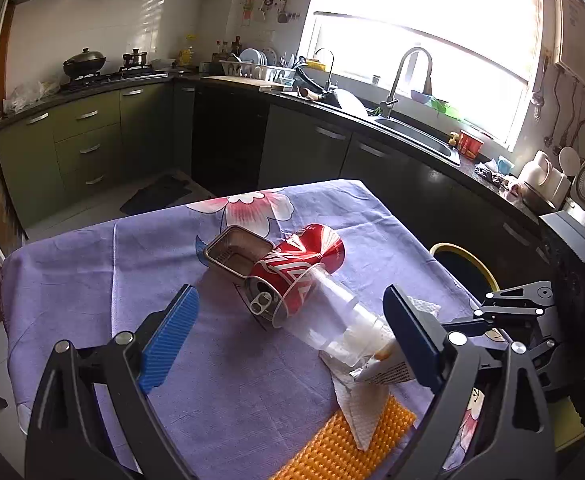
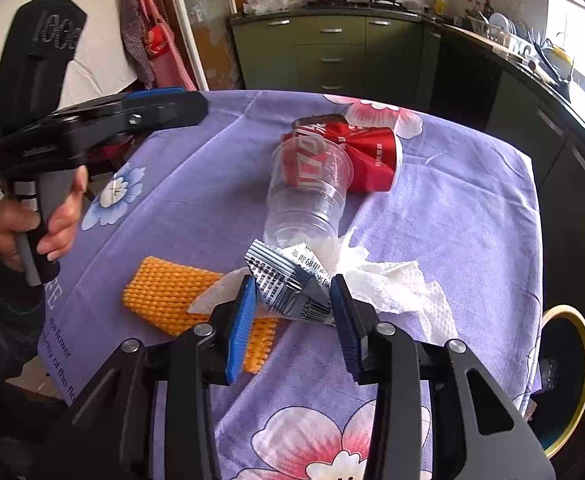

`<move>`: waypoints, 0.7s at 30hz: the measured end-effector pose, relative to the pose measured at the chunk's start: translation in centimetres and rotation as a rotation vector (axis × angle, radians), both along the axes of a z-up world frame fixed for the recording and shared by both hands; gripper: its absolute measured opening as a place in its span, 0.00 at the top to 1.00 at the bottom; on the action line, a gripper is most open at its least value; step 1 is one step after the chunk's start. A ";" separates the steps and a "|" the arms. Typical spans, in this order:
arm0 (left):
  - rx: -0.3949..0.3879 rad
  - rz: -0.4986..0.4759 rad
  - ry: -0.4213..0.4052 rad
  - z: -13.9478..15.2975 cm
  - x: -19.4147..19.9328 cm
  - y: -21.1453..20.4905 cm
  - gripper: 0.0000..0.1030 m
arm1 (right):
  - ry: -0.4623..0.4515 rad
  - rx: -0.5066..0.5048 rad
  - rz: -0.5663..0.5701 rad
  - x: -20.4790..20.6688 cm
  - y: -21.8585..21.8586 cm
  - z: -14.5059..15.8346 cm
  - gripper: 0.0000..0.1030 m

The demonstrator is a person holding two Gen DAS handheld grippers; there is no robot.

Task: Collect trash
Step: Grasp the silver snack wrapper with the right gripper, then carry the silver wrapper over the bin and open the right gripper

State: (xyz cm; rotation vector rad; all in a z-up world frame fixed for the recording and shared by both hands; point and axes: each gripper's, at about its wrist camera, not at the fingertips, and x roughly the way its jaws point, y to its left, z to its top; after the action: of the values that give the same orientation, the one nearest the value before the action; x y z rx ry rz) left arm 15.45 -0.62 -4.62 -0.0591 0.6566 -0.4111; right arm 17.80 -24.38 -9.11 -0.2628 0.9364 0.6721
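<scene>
Two fingers (image 2: pixel 241 312) pinching foil wrapper (image 2: pixel 288 284), long axis crosswise, left gripper (image 1: pixel 292 336) spread

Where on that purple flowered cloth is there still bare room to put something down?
Bare cloth lies left of the crushed red can and foil tray, toward the table's left edge, and along the far edge. It is crowded around the clear plastic cup, white paper napkin and orange mesh pad.

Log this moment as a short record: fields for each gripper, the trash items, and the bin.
left gripper: open, above the table, holding nothing
right gripper: fingers either side of the silver wrapper, contact unclear
crushed red can: on its side, against the foil tray
clear plastic cup: on its side, mouth toward the can
white tissue: under the wrapper
orange foam net: flat on the cloth
bin: yellow-rimmed, beside the table
</scene>
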 end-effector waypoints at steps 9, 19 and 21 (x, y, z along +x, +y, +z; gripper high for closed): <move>0.008 -0.005 0.001 -0.1 -0.1 -0.2 0.14 | -0.011 0.061 0.093 -3.5 -0.1 1.5 0.65; 0.015 -0.010 0.003 -0.1 -0.3 -0.5 0.14 | -0.012 0.041 -0.029 -5.7 -4.9 2.6 0.65; 0.020 -0.014 0.009 -0.2 -0.2 -0.7 0.14 | -0.013 0.036 -0.082 -5.8 -6.8 2.7 0.65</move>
State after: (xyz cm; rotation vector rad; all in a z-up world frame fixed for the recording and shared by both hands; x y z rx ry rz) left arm 15.26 -1.35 -4.87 -0.0369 0.6702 -0.4180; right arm 11.95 -31.18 -6.43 -0.1956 0.9170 0.6103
